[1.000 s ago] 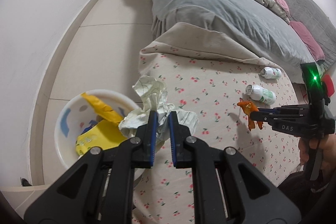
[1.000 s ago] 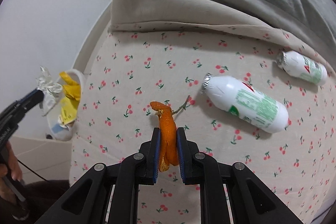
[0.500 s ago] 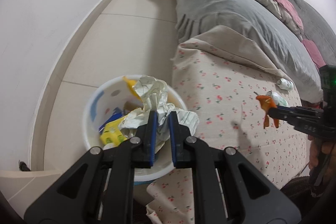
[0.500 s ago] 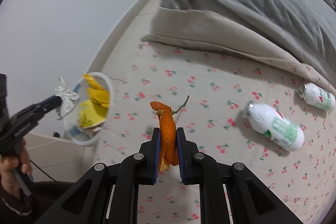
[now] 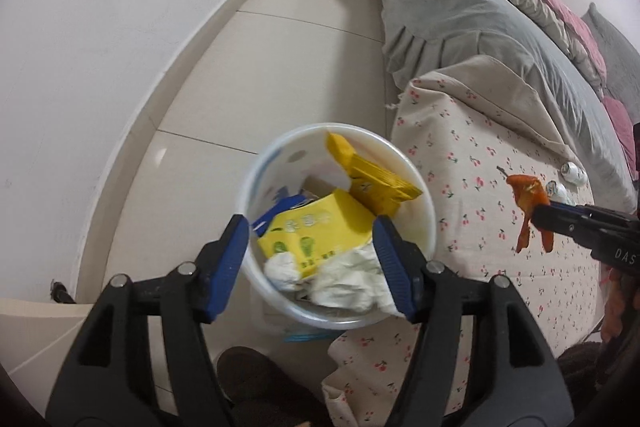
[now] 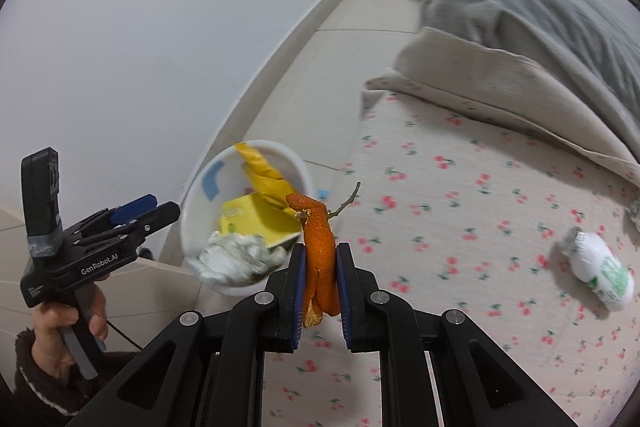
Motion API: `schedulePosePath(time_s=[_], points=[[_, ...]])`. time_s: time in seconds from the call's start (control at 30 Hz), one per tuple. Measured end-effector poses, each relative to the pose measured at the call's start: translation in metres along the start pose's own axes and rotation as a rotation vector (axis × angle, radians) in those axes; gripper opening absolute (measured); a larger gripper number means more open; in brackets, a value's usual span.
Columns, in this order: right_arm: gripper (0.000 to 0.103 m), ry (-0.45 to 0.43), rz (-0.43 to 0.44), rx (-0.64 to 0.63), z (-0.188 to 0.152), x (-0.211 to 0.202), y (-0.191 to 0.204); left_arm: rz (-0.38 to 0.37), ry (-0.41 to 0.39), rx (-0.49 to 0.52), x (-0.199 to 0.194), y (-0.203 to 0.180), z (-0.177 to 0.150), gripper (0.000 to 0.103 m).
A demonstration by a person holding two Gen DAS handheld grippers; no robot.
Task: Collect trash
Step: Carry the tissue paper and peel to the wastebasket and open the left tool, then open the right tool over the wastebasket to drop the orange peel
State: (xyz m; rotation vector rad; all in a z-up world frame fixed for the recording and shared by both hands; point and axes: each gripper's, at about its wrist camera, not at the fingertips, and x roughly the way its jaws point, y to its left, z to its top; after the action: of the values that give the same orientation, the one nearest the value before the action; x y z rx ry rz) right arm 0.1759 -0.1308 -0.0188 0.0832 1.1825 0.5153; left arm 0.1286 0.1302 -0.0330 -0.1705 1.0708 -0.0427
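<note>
Bed (image 5: 500, 39), grey quilt, with a cherry-print sheet (image 6: 460, 211) over its near end; white bin (image 5: 416, 179) on the floor just beside the sheet's left edge, holding yellow packets (image 5: 320, 227). My left claw (image 5: 312, 251) hangs over the bin, jaws opening, nothing pressed between them; the crumpled paper (image 5: 348, 283) lies inside, against the near wall. My right claw (image 6: 320, 283) is clenched on the orange peel (image 6: 318, 247), above the sheet near the bin. Two white bottles (image 6: 600, 271) lie toward the sheet's right edge. Risk, as I judge it: peel released short of the rim lands on the sheet; the claws may collide over the bin.
</note>
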Motion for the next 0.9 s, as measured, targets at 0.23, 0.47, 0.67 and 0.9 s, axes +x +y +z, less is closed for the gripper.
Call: schedulePosePath(time_s=[0.23,0.47,0.67,0.9], points=[[0.015,0.02,0.032,-0.044,0.005,0.025,0.028,0.063,0.0,-0.039,-0.004,0.024,-0.006,0.084],[0.015,0.038,0.047,-0.084,0.008,0.048,0.051,0.101,0.016,-0.044,-0.002,0.039,-0.011,0.086],[0.016,0.029,0.065,-0.103,0.012,0.055,0.06,0.093,0.012,-0.062,-0.005,0.045,-0.011,0.087],[0.041,0.01,0.091,-0.086,0.013,0.054,0.059,0.084,-0.001,-0.063,-0.008,0.041,-0.009,0.087]])
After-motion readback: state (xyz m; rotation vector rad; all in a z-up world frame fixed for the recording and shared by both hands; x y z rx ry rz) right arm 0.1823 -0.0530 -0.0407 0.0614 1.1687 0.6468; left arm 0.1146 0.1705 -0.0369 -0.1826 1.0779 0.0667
